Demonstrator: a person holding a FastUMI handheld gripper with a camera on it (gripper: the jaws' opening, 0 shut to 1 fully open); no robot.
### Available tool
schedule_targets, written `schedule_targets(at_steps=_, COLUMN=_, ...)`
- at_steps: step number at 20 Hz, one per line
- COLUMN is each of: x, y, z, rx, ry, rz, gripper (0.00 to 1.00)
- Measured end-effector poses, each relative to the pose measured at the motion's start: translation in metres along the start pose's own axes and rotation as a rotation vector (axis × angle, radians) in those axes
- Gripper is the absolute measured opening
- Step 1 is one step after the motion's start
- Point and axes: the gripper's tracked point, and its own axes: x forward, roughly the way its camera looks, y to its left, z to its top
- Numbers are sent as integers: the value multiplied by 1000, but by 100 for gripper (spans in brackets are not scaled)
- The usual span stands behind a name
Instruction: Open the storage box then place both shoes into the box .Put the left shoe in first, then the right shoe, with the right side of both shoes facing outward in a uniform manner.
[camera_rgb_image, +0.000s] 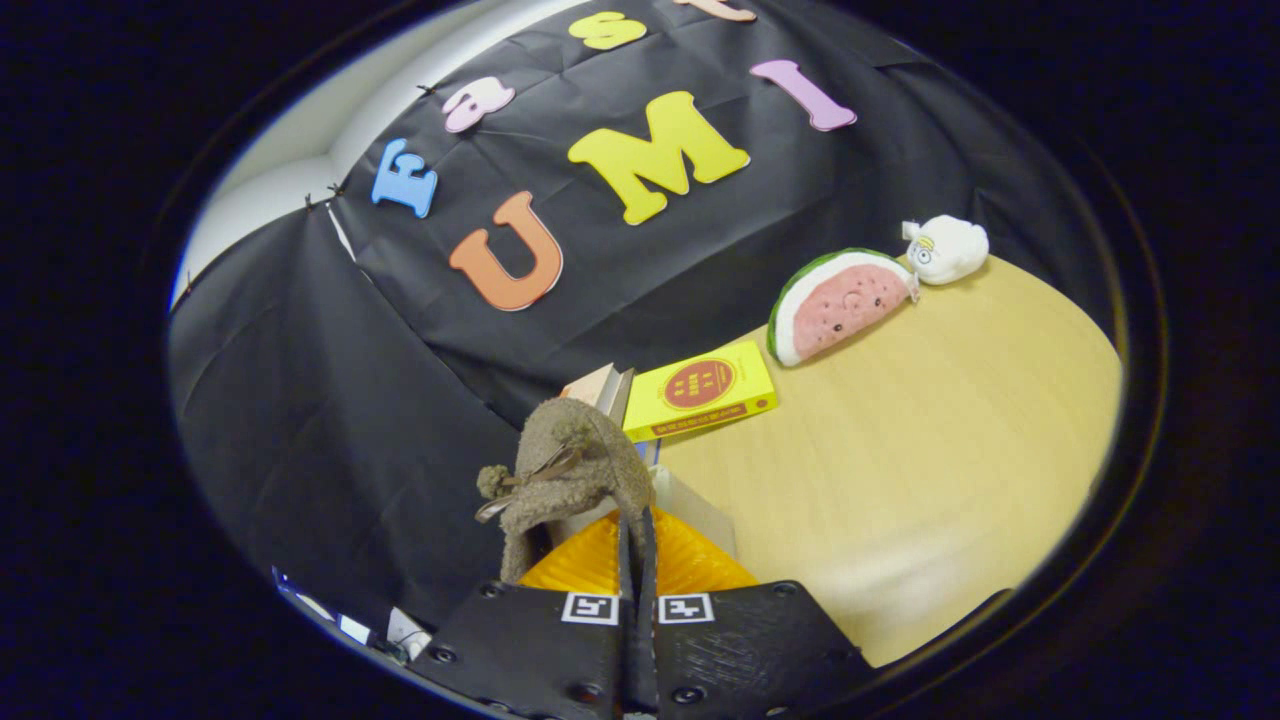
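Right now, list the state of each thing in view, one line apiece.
gripper: fingers closed together, pinching the shoe's edge.
brown fuzzy shoe: held up off the table, orange sole toward the camera.
yellow book: closed, lying flat on the wooden table.
watermelon plush: resting against the booth wall.
white plush: sitting beside the watermelon plush.

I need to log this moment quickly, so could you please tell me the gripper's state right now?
Gripper: jaws closed on the edge of the brown fuzzy shoe, holding it lifted.
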Motion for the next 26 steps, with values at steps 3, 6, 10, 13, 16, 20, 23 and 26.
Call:
schedule_targets(at_steps=3, x=12, y=13, z=-16, rx=3, ry=-26, rz=-17, gripper=0)
schedule_targets(at_steps=6, x=26, y=16, z=-34, rx=9, ry=-37, rz=-42, gripper=0)
schedule_targets(at_steps=10, x=40, y=13, z=-53, rx=-23, ry=-57, rz=-77, gripper=0)
schedule_targets(at_steps=13, x=48, y=7, z=-69, rx=-19, ry=-43, rz=-98, gripper=0)
schedule_targets(at_steps=16, x=53, y=1, z=-72, rx=-42, ry=-55, rz=-128, gripper=0)
schedule_targets(at_steps=20, x=58, y=-5, z=-74, rx=-51, ry=-71, rz=-159, gripper=1)
schedule_targets(at_steps=23, x=54, y=5, z=-69, rx=-46, ry=-86, rz=-118, gripper=15)
schedule_targets(at_steps=26, x=40, y=15, z=-54, rx=-95, ry=-133, rz=-86, gripper=35)
